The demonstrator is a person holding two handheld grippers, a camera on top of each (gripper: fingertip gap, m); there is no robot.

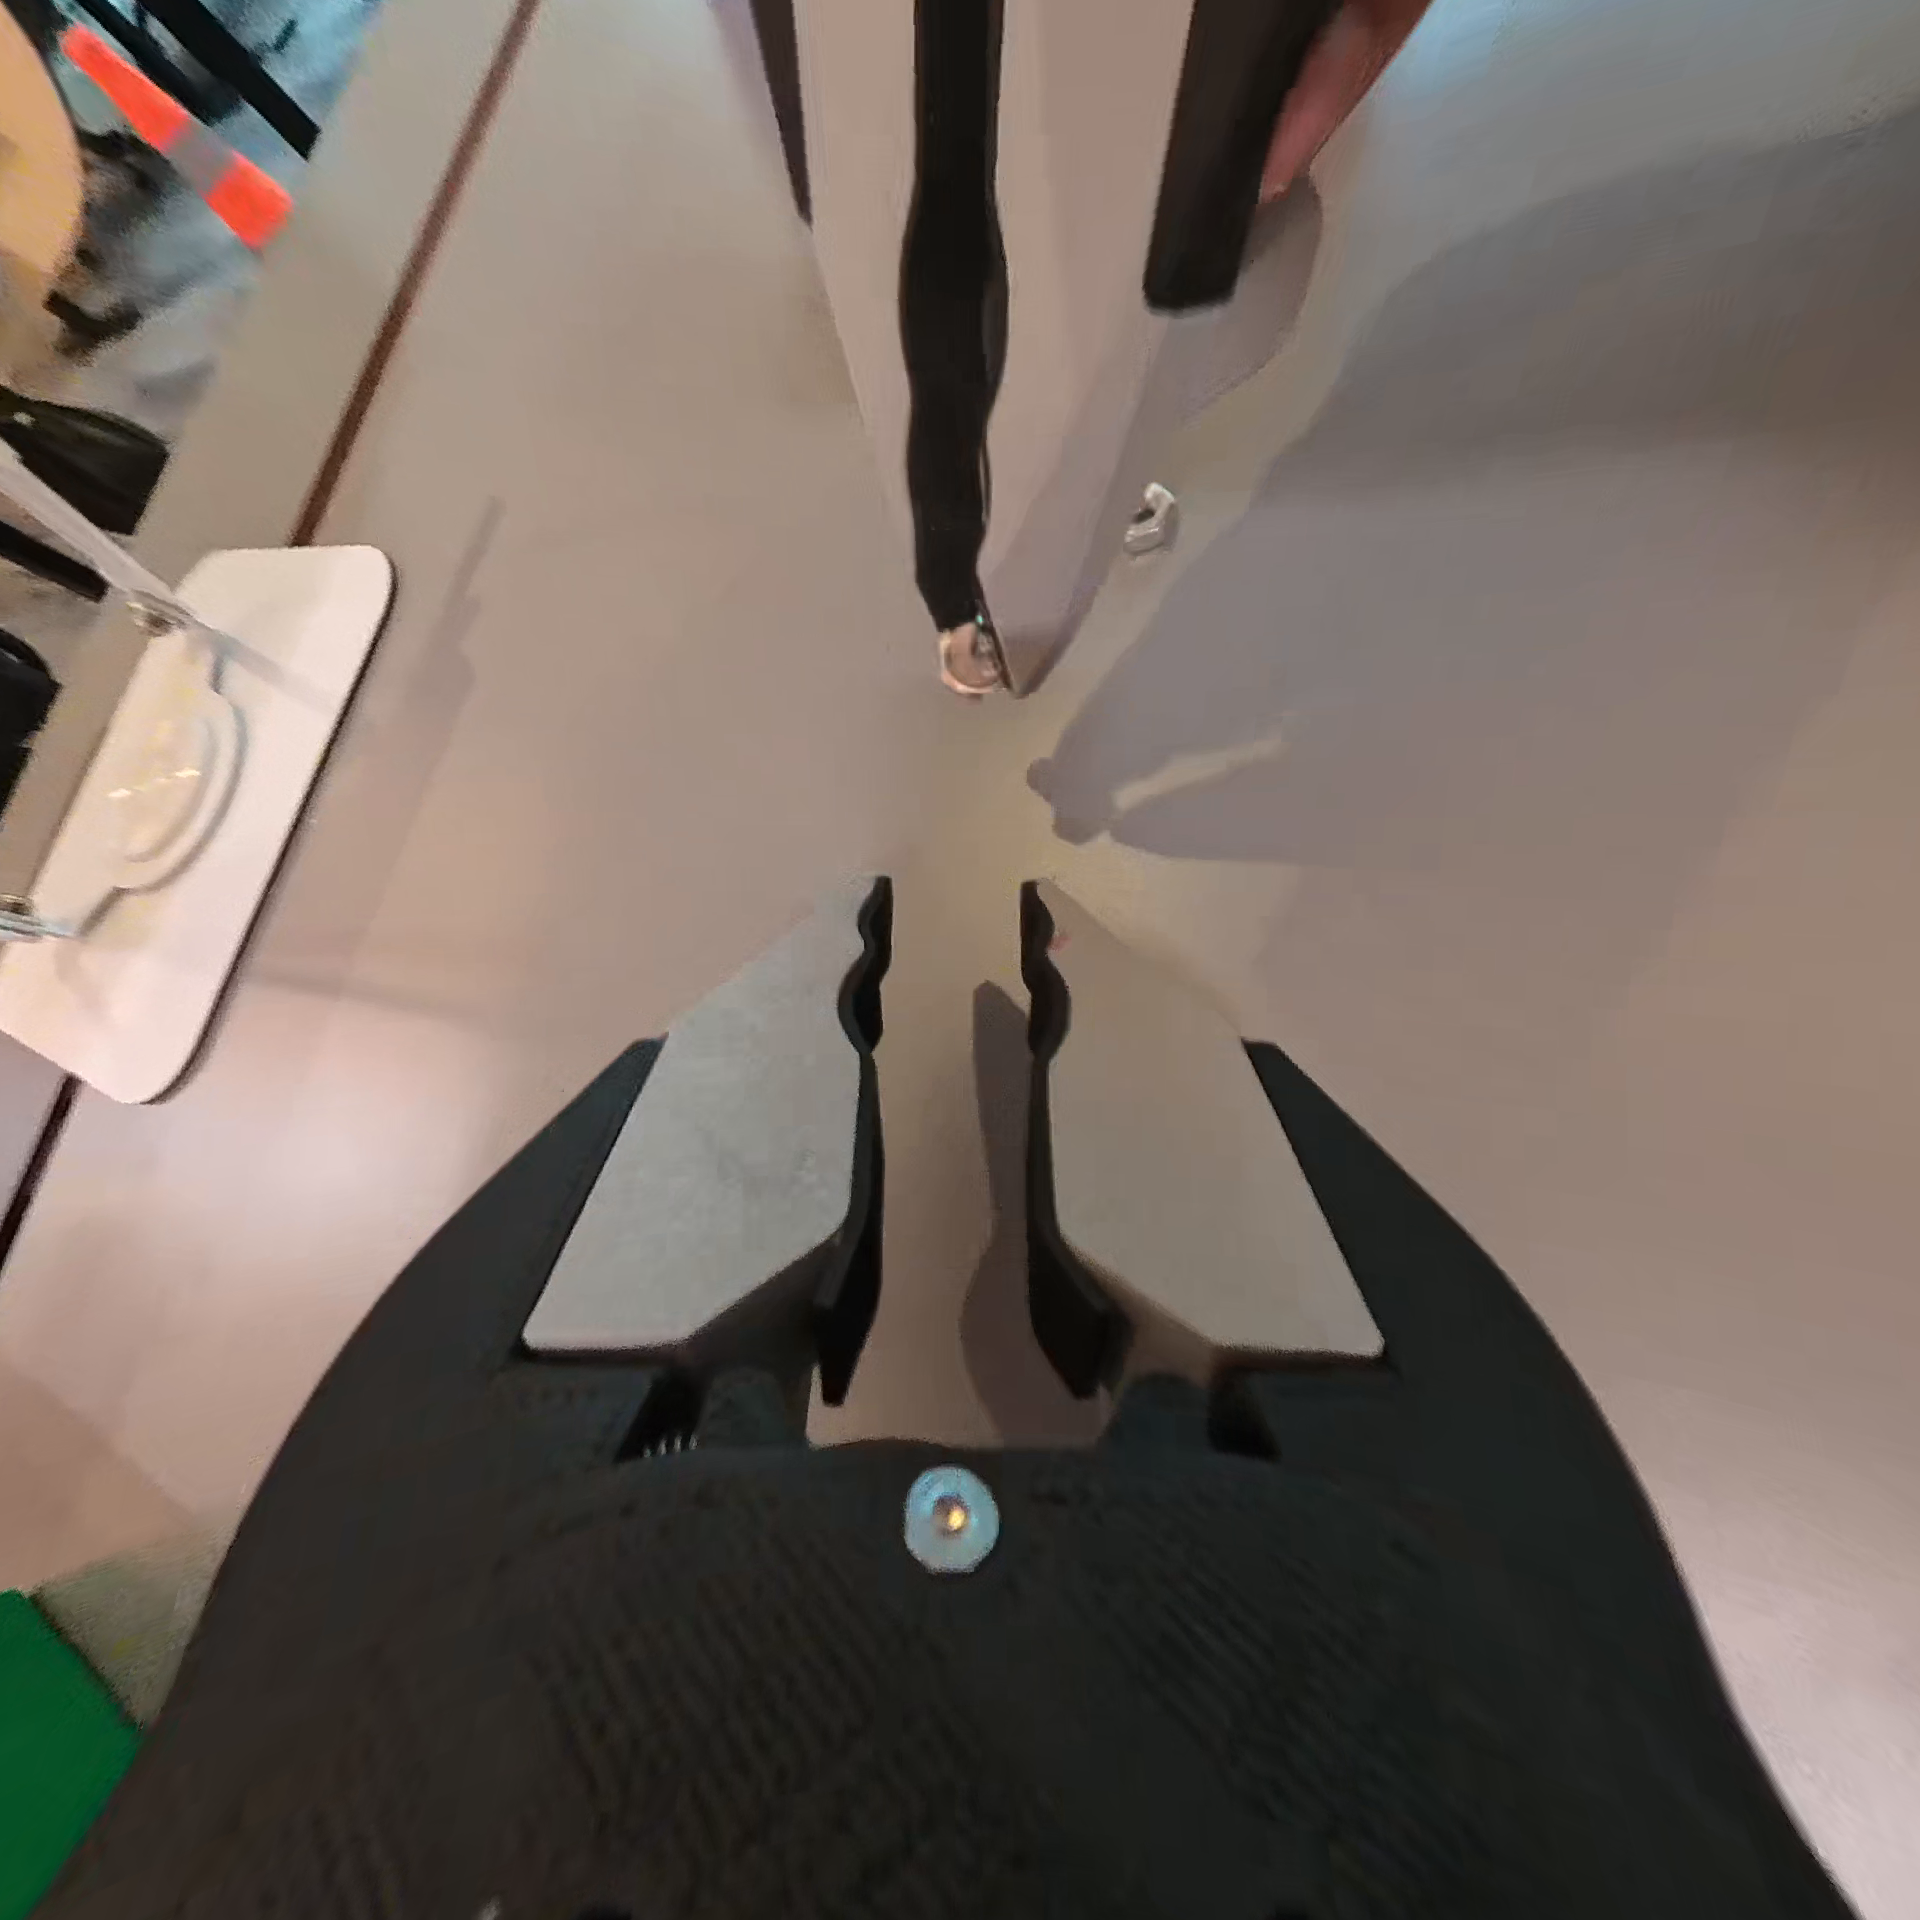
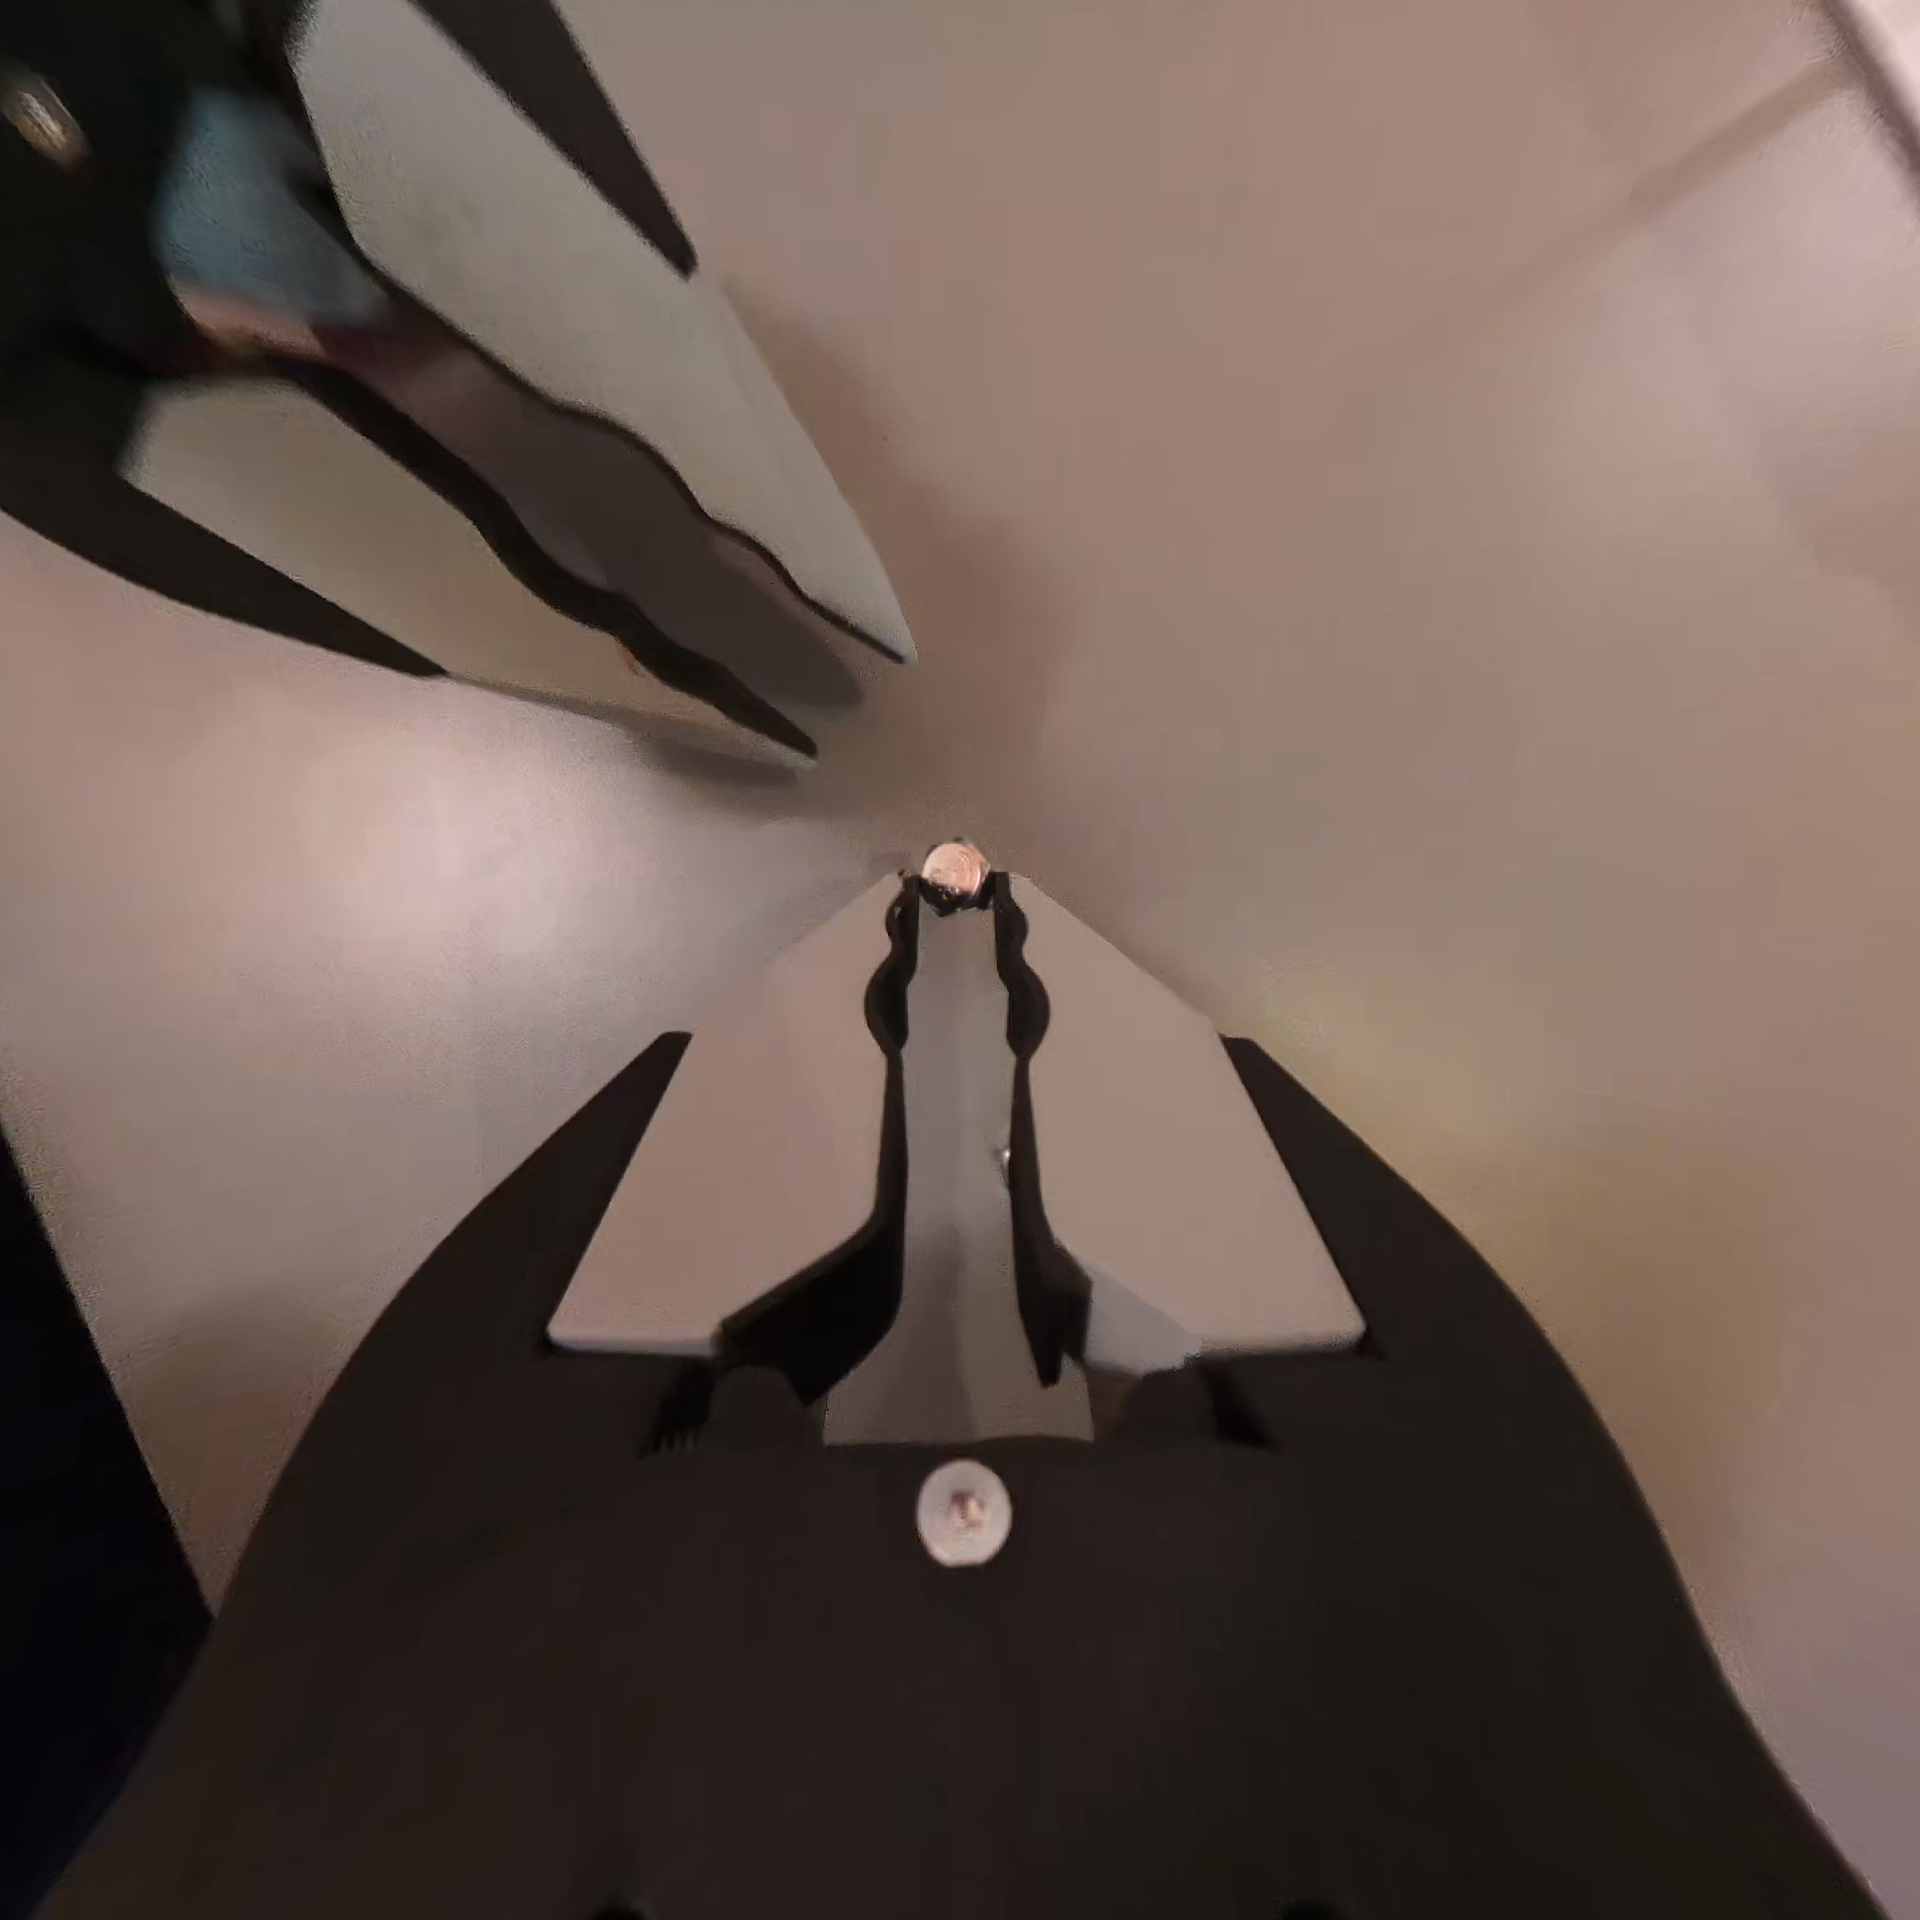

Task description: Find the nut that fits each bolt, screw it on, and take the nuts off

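My right gripper point(image 2: 954, 891) is shut on a small silver hex nut point(image 2: 954, 871), pinched at the very tips of both pads. In the left wrist view, the right gripper point(image 1: 982, 670) comes down from the top and holds the nut point(image 1: 964, 665) just above the beige table point(image 1: 623, 520). My left gripper point(image 1: 956, 894) is open and empty, with bare table showing between its pads. It shows in the right wrist view point(image 2: 857, 696) at the upper left, tips apart and close to the nut but not touching it. A second small silver fastener point(image 1: 1148, 516) lies loose on the table.
A white board with a clear plastic fixture point(image 1: 208, 810) lies at the left by the table's dark edge point(image 1: 405, 281). A green object point(image 1: 52, 1704) sits at the bottom left. A person's hand point(image 1: 1340, 94) grips the right gripper's handle at the top. Tip to tip, the grippers are about 4 cm apart. My left tips are roughly 30 cm from the green object point(image 1: 52, 1704).
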